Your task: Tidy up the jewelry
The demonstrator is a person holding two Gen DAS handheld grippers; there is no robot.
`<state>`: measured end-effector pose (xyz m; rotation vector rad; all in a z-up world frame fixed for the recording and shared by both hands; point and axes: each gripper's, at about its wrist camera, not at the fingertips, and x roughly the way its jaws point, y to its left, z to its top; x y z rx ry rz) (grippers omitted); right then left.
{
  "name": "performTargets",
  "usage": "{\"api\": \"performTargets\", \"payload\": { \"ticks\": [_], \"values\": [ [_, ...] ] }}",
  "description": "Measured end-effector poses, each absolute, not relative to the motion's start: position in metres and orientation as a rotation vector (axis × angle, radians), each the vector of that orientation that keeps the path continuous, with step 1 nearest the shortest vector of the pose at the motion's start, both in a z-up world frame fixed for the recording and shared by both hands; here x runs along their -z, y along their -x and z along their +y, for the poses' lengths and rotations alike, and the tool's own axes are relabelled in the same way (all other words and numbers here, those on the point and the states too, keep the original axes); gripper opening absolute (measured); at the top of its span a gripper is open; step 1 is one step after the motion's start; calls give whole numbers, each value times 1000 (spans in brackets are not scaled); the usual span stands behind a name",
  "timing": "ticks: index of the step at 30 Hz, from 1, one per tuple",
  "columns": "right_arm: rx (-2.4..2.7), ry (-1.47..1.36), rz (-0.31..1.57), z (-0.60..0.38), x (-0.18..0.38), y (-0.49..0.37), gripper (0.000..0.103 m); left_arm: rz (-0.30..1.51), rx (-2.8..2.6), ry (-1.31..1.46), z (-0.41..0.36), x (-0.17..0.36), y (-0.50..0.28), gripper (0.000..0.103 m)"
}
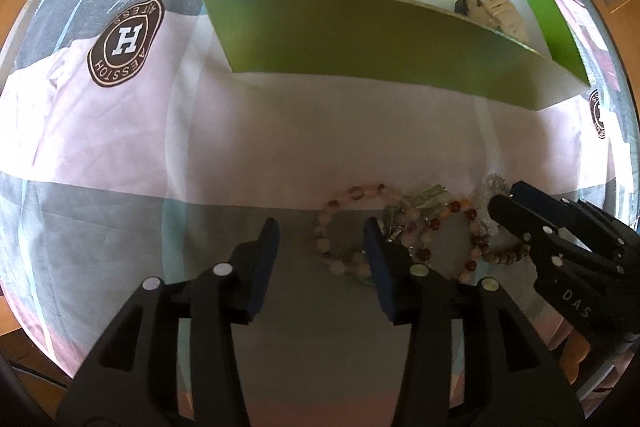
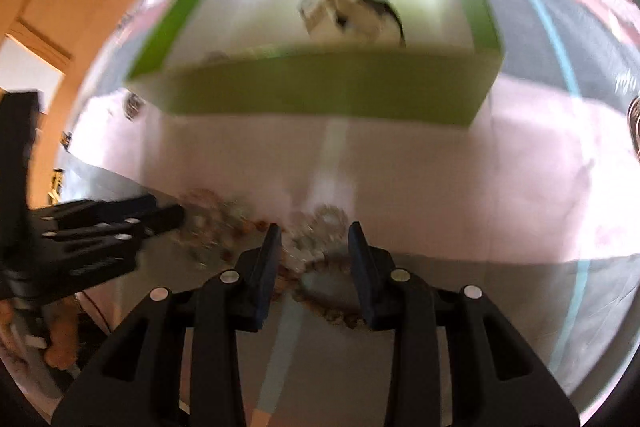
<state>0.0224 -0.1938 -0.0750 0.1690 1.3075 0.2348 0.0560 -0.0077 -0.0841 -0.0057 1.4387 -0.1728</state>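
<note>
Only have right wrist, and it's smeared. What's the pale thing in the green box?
Observer: A watch with a cream strap and a metal buckle, at the right end of the box in the left wrist view.
Operator: How many bracelets in the pile?
Observer: At least three overlapping bead loops: a pale bracelet, a red-brown bracelet and a brown bracelet.
Operator: Left hand-held gripper on anything?
Observer: No. The left hand-held gripper is open over the pale bracelet, nothing pinched.
</note>
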Motion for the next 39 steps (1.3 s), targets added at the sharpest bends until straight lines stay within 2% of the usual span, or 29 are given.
{"api": "performTargets", "payload": {
  "ticks": [3,5,8,12,16,24,28,30,32,34,39],
  "values": [
    [-235,-157,1300,-188,80,-23,35,1445,165,-2,-12,87,-56,44],
    [-220,-140,1295,-184,80,-23,22,1445,163,2,-11,87,-57,44],
    [-185,-156,1254,-191,73,-24,21,1442,150,15,-6,86,-56,44],
    [-169,-247,1184,-214,59,-21,21,1442,139,37,3,84,-59,40],
    [-192,-295,1127,-226,43,-19,21,1450,132,28,4,86,-61,39],
    [-235,-334,1300,-217,73,-24,22,1448,137,26,6,90,-61,41],
    [-224,-362,1289,-224,69,-22,35,1448,142,25,6,88,-59,41],
    [-206,-370,1277,-229,67,-22,35,1446,140,16,6,89,-59,41],
    [-188,-373,1277,-229,70,-23,35,1441,127,0,2,86,-54,33],
    [-180,-376,1286,-230,72,-23,35,1424,103,-7,2,86,-55,12],
    [-176,-355,1282,-230,69,-22,35,1413,92,46,12,82,-59,8]
  ]
}}
